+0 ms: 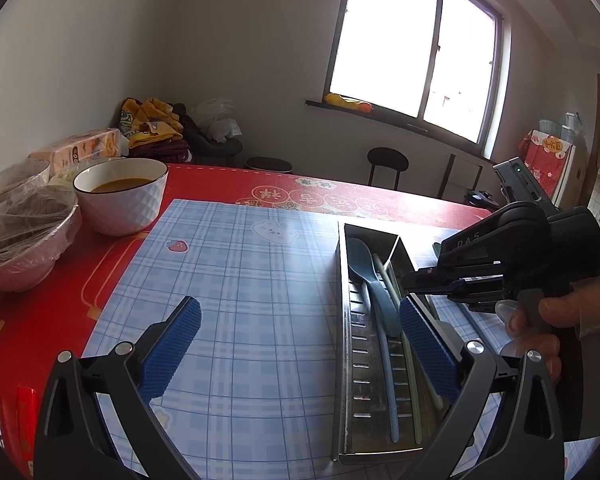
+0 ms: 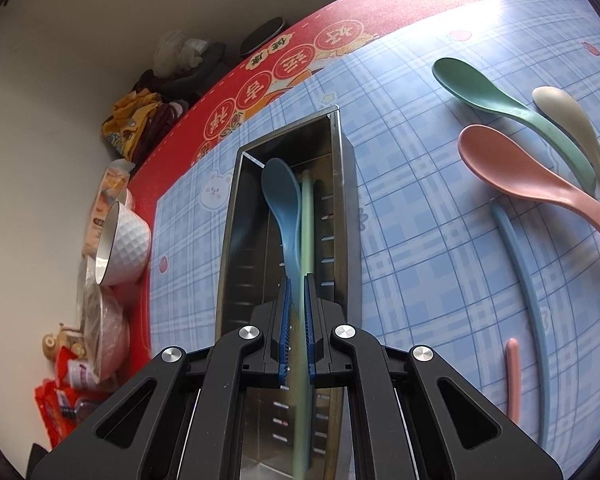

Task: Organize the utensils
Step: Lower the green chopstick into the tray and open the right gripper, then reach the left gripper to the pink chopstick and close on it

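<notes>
A metal utensil holder [image 2: 340, 216] lies on its side on the blue plaid mat [image 2: 420, 240]. Inside it are a dark blue spoon [image 2: 280, 196] and a pale green chopstick [image 2: 307, 216]. My right gripper [image 2: 297, 280] hovers over the holder's near end, shut on that green chopstick. A green spoon [image 2: 480, 88], a beige spoon [image 2: 560, 112], a pink spoon [image 2: 500, 164], a blue chopstick [image 2: 532, 280] and a pink chopstick [image 2: 512, 376] lie loose on the mat to the right. My left gripper [image 1: 300, 308] stands open and empty, low over the mat, its right finger [image 1: 424, 344] in front of the holder [image 1: 352, 320].
A white bowl [image 1: 120, 196] of brown liquid and plastic-wrapped bowls [image 1: 20, 232] stand on the red tablecloth [image 1: 220, 180] at the left. A tissue pack [image 1: 84, 148] and piled clothes sit behind them. Stools stand beyond the table's far edge, under the window.
</notes>
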A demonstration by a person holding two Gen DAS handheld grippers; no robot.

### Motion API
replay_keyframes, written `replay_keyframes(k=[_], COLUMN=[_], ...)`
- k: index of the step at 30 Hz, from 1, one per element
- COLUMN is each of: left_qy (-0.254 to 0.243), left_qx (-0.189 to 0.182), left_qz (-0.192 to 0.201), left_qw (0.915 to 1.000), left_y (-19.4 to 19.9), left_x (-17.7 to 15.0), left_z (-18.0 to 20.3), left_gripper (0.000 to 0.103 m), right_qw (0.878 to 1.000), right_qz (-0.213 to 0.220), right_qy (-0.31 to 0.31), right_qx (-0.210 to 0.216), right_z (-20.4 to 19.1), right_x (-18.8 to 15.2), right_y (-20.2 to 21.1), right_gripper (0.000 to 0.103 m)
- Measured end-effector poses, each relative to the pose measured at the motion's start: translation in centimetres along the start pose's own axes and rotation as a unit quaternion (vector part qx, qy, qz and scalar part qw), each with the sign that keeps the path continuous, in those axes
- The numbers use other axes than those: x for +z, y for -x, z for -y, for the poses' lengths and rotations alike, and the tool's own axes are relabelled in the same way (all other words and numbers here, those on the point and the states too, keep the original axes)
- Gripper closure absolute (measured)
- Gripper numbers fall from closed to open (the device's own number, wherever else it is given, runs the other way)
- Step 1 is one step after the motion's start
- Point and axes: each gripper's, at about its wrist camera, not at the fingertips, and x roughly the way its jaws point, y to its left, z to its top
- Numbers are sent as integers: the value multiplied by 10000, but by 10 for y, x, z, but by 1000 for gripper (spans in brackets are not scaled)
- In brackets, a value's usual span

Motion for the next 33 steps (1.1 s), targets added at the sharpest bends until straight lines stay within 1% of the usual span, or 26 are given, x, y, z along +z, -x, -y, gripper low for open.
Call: replay_keyframes(k=[6,9,12,14,16,20,23,25,26,27,28,29,30,32,33], left_qy=[28,29,18,10,1,-32,-55,-67,-73,-80,-97,-125,-150,-168,-154], left_qx=[-1,-15,-8,-2,10,25,43,50,56,70,99,128,146,165,155], left_qz=[-16,-13,-13,-17,-18,-5,-21,-24,-19,4,53,116,170,212,215], left_qw=[10000,10000,10000,10000,10000,10000,10000,10000,10000,9999,9999,9998,9996,9995,9995], left_y=[-1,-2,-2,-2,-2,-2,-3,-3,-3,-2,-1,1,3,4,4], left_x=[1,0,0,0,-1,-1,-2,-2,-2,-2,-2,-2,-1,-2,-2], left_z=[-1,-1,-1,-1,0,2,3,3,4,4,5,5,6,7,7], left_gripper=[6,6,6,6,6,6,6,6,6,6,6,6,6,6,6], right_qw=[9998,9978,9929,9897,9875,9771,9622,9502,9438,9377,9319,9270,9235,9211,9216], right_qz=[70,282,501,578,621,873,1211,1474,1619,1763,1887,1970,2043,2145,2168], right_qy=[170,593,1062,1268,1405,1838,2274,2554,2682,2804,2920,3009,3068,3091,3063], right_qx=[84,-3,-164,-327,-360,-627,-884,-1011,-1056,-1049,-1037,-1063,-1066,-1000,-991], right_z=[-1,-4,-4,0,9,23,34,43,48,52,58,64,71,86,92], right_x=[0,-2,-4,-5,-6,-10,-15,-20,-22,-25,-27,-29,-31,-34,-35], right_y=[9,21,34,41,49,66,83,95,102,110,117,123,129,140,144], right_gripper=[96,95,95,95,95,95,93,77,60,49,48,42,34,31,23])
